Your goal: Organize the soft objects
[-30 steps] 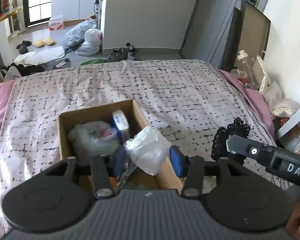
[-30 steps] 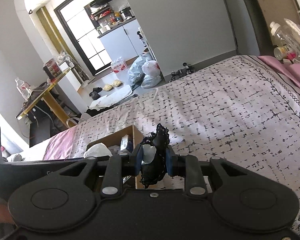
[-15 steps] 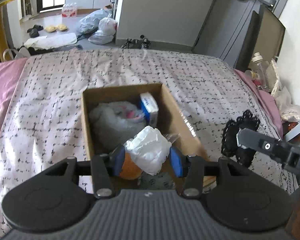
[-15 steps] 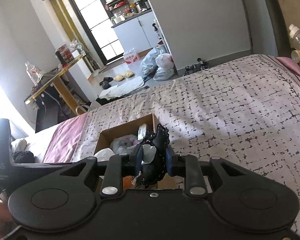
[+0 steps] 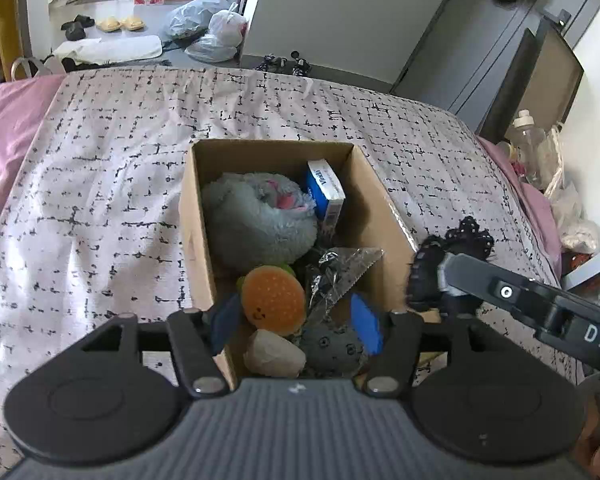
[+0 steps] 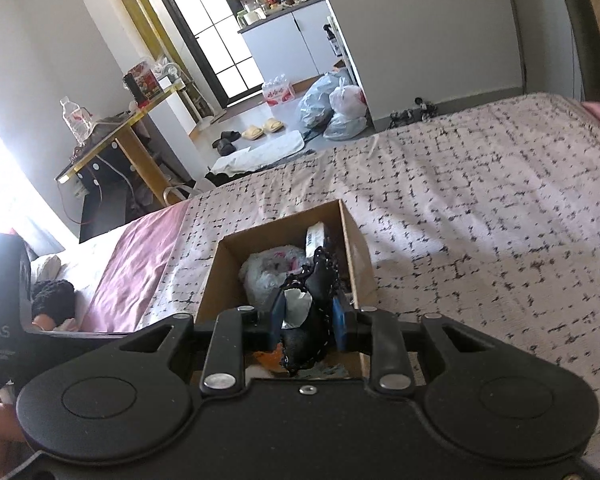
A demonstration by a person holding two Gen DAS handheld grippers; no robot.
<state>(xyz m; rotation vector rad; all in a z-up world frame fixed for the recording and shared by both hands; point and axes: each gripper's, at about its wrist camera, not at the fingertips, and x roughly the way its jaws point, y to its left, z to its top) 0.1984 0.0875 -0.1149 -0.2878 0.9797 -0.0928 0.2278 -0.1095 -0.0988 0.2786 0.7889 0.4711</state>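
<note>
An open cardboard box (image 5: 196, 240) sits on the patterned bedspread. It holds a grey fluffy plush (image 5: 256, 228), a blue tissue pack (image 5: 326, 192), an orange burger plush (image 5: 274, 300), a clear wrapper (image 5: 340, 268), a small grey plush (image 5: 332, 346) and a pale crumpled bundle (image 5: 274, 354). My left gripper (image 5: 296, 320) hangs over the box's near end, its jaws opening with nothing pressed between them. My right gripper (image 6: 308, 316) is above the box (image 6: 212, 292) at its right side. Its jaws are starting to open, with a black lace piece (image 6: 312, 304) still between the pads.
The bedspread (image 5: 100, 184) stretches around the box, with pink sheet (image 5: 8, 120) at the left. Bottles and bags (image 5: 540, 152) crowd the bed's right side. Past the foot of the bed are plastic bags (image 5: 216, 28) and shoes on the floor. A desk (image 6: 112, 136) stands at the left.
The pale bundle has left my left jaws and now lies in the box; those jaws stand wider. Both grippers have moved in over the box. The black lace stays in the right one.
</note>
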